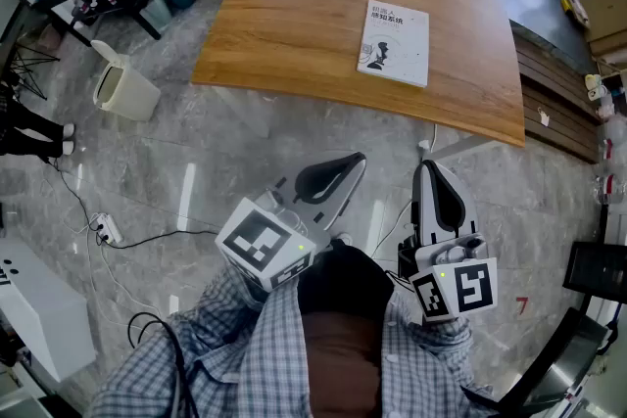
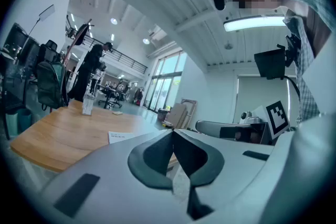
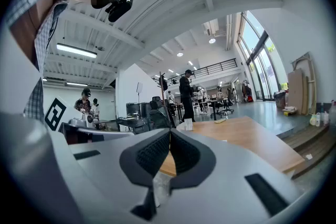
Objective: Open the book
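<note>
One book (image 1: 394, 42) well beyond right gripper (image 1: 429, 167)

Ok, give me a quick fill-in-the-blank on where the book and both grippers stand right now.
1. The book lies ___, cover up, on the table.
2. The left gripper has its fingers pressed ___, with nothing between them.
3. The right gripper grips ___.
4. Both grippers hang over the ___, short of the table.
Missing words: closed; together; nothing; floor.
</note>
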Available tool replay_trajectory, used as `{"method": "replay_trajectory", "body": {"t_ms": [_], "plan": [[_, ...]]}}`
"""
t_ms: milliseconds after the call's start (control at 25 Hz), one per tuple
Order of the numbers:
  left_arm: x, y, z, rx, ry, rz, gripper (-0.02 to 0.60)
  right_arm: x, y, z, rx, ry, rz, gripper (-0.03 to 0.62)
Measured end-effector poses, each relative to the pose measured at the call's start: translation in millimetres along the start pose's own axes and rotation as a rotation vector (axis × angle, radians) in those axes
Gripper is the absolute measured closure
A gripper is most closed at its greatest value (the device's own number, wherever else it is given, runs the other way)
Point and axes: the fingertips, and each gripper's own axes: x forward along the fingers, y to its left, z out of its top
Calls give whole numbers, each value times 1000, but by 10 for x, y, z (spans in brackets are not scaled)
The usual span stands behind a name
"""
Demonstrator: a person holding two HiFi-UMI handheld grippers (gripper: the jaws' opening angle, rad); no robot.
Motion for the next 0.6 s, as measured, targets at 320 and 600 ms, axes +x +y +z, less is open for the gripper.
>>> {"method": "replay_trajectory", "body": {"t_ms": [320, 600], "plan": [[-36, -19, 35, -17, -5, 2, 574, -26, 35, 32, 18, -2, 10, 574], [-38, 1, 39, -20, -4, 11, 574, -31, 76, 28, -21, 9, 16, 574]]}}
